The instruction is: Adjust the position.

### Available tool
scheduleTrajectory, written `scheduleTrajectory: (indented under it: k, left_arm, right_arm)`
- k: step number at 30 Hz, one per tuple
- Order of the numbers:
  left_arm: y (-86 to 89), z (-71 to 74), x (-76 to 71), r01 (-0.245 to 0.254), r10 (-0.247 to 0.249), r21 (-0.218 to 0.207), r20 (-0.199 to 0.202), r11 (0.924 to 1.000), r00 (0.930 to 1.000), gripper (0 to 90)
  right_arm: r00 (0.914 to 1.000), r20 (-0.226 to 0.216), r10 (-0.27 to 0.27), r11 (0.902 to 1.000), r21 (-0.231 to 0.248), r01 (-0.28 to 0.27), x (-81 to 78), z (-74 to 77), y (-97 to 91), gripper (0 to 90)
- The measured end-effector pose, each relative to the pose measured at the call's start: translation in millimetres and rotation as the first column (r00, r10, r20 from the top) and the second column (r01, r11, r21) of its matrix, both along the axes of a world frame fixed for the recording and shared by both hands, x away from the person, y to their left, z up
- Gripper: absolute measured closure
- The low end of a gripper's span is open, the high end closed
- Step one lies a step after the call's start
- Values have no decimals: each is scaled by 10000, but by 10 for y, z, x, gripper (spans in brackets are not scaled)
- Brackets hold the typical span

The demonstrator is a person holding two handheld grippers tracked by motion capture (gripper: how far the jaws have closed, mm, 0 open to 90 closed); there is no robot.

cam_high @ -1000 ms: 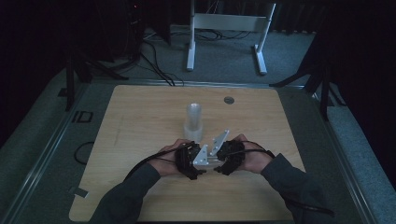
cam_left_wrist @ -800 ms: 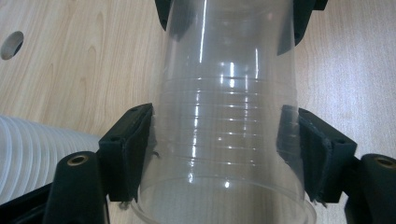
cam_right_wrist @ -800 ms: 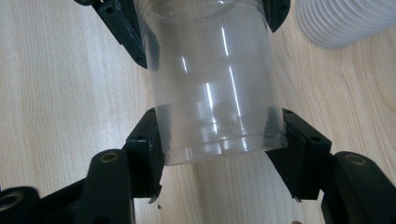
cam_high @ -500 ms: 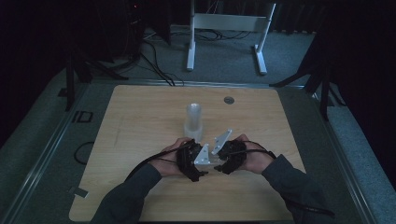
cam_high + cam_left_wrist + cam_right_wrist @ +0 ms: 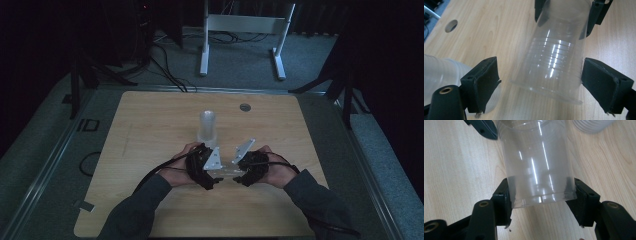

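Observation:
A clear plastic cup [image 5: 536, 162] lies on its side just above the wooden table [image 5: 150, 130], between my two grippers. My right gripper [image 5: 541, 200] is shut on the cup's base, one pad on each side. My left gripper [image 5: 544, 85] is open, and its pads [image 5: 484, 82] stand either side of the cup's [image 5: 556, 55] rim without touching it. In the high view the left gripper [image 5: 206, 166] and right gripper [image 5: 249, 166] face each other near the table's front middle. A stack of clear cups [image 5: 207, 127] stands upright just behind them.
A round cable hole [image 5: 244, 107] sits in the tabletop at the far middle right. Behind the table a white metal stand [image 5: 240, 25] rests on the grey floor, with cables [image 5: 165, 65] to its left. Bare wood lies left and right of the hands.

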State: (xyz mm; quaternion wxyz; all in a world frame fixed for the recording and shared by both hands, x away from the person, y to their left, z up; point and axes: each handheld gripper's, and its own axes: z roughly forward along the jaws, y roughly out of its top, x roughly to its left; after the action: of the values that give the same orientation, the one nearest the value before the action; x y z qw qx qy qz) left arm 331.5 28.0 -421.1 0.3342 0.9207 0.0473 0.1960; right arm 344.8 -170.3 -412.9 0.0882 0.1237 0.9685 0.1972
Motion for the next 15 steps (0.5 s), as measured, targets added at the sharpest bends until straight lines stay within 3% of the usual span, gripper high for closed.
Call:
scheduleTrajectory:
  k: [2,4,8,15]
  left_arm:
    - [-1,2,0,-53,53,-84,-5,10000,10000,148]
    - [-10,10,4,-88,88,-208,24,9997,10000,150]
    - [-18,21,1,-104,104,-336,16,9994,9999,173]
    - [-16,38,10,-163,162,-521,-14,9985,9999,210]
  right_arm:
    - [10000,9,-45,10000,53,45,3,-6,-11,422]
    - [9987,-10,-517,9985,172,517,10,-34,-46,422]
    - [9960,-59,-896,9957,227,897,14,-66,-69,422]
    - [9860,-28,-1668,9854,339,1668,42,-116,-143,422]
